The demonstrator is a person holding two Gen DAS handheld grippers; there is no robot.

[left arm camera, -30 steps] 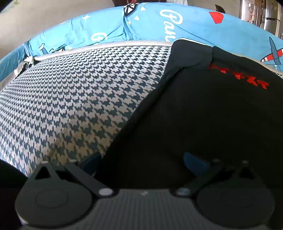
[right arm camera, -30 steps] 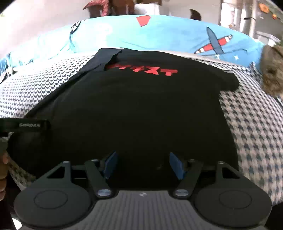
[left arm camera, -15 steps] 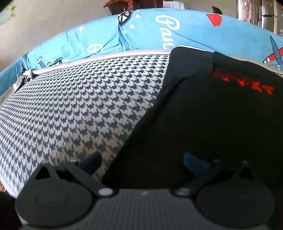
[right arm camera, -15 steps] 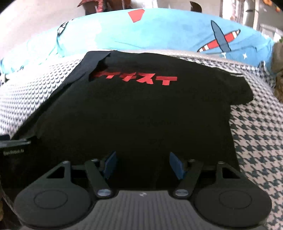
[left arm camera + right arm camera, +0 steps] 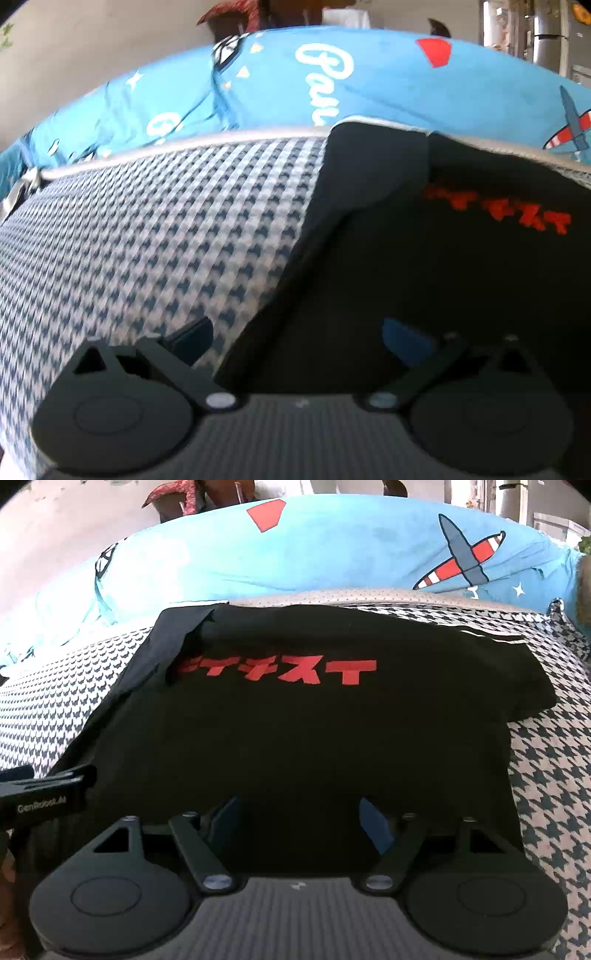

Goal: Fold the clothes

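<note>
Left gripper (image 5: 299, 336) spread wide, straddling the left edge of the black tee (image 5: 424, 280). Right gripper (image 5: 299, 819) also spread, empty, over the tee's hem. Tee lies flat on the houndstooth cover (image 5: 554, 768), red print (image 5: 280, 670) up, blue duvet (image 5: 332, 550) behind.

both hand-held grippers, left (image 5: 297, 338) and right (image 5: 299, 821), gape wide, empty.
</note>
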